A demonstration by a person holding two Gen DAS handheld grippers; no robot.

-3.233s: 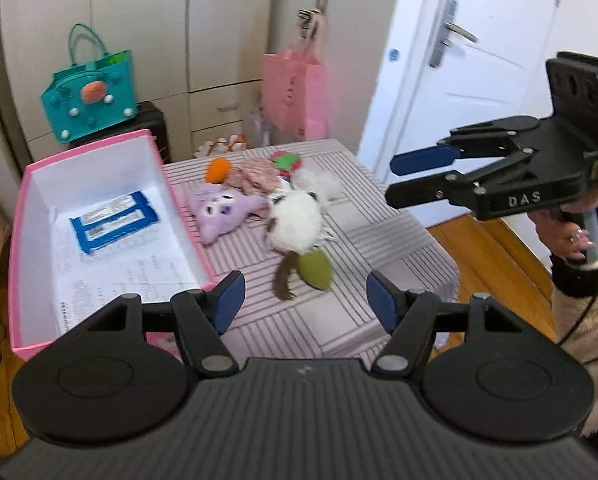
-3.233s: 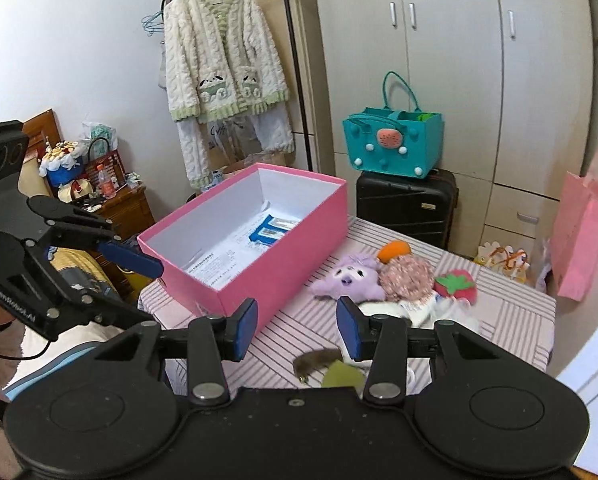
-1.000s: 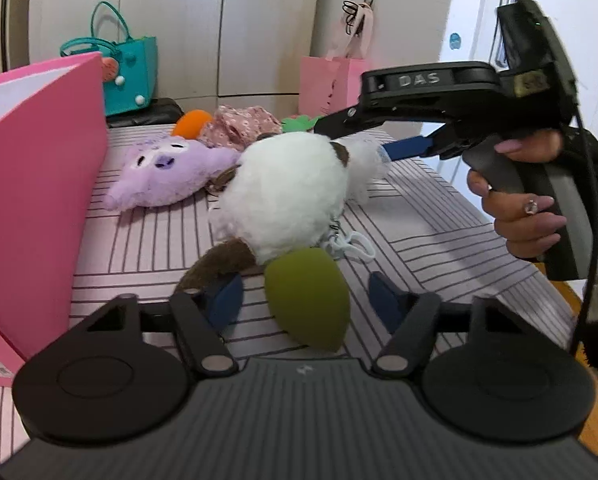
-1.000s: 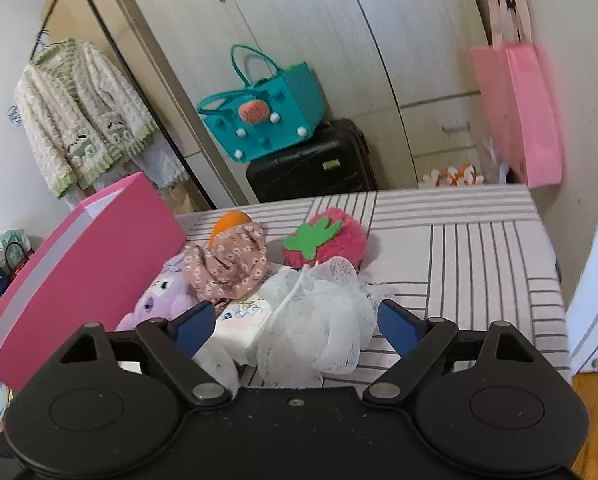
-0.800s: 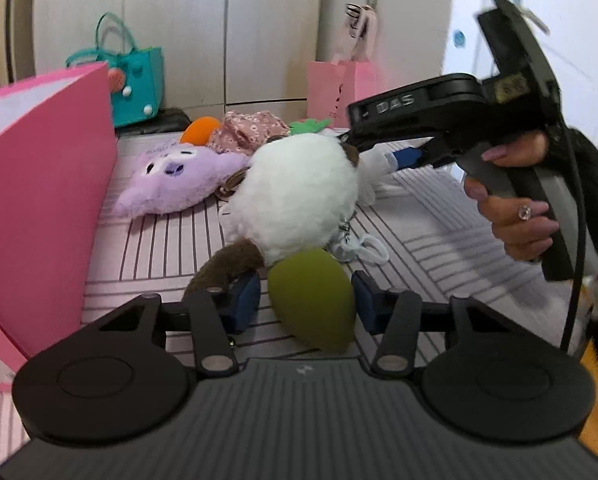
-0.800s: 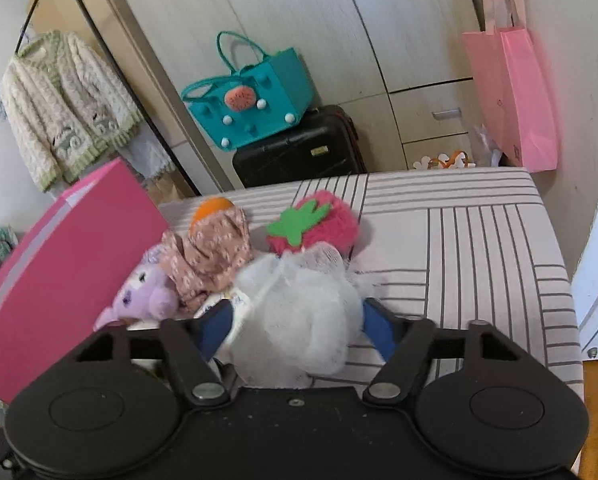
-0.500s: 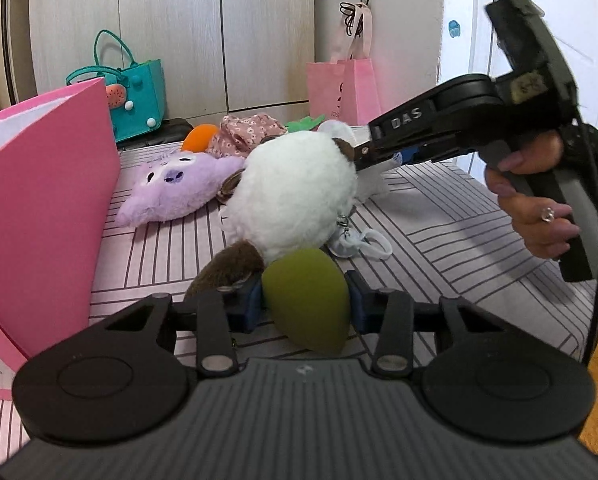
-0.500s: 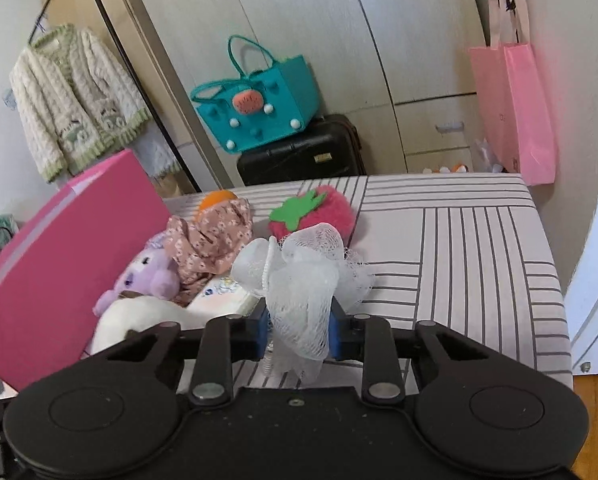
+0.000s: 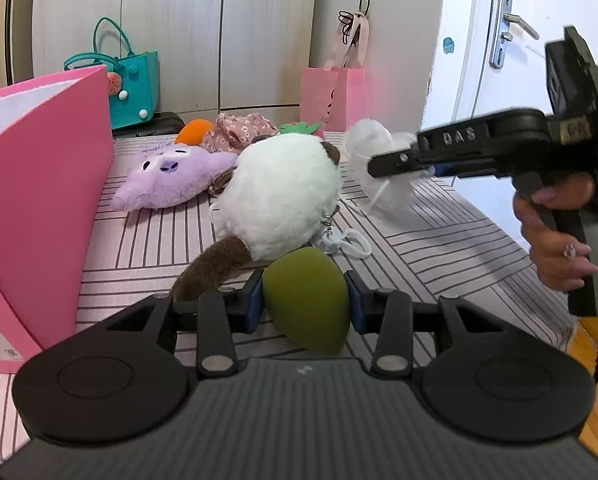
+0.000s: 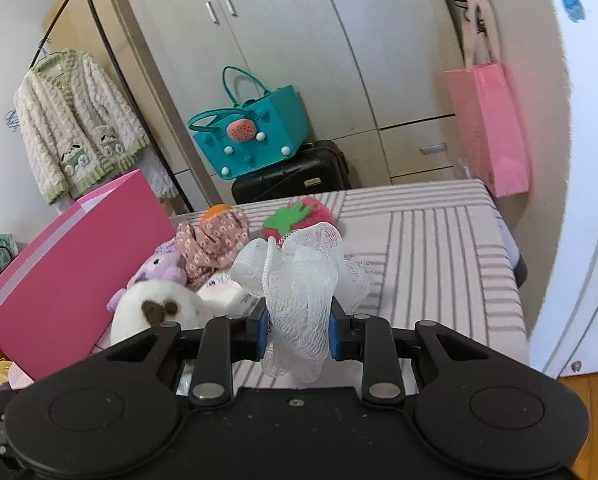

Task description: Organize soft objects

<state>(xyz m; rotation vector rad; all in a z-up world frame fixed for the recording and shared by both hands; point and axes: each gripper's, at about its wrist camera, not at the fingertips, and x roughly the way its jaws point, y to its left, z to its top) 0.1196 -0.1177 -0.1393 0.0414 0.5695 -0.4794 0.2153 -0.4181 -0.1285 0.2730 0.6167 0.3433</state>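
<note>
- Left gripper (image 9: 305,306) clamps the green sponge (image 9: 305,304), narrow tip toward the camera, low over the striped table (image 9: 439,248).
- Right gripper (image 10: 297,330) squeezes the white mesh puff (image 10: 299,280), jaws nearly together.
- Pink box (image 9: 39,200) stands to the left of both; left hand is nearer, so likely drops first.

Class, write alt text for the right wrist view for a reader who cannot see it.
The right gripper has its jaws shut on a white mesh bath pouf above a striped table. Plush toys lie beside a pink box to the left.
</note>
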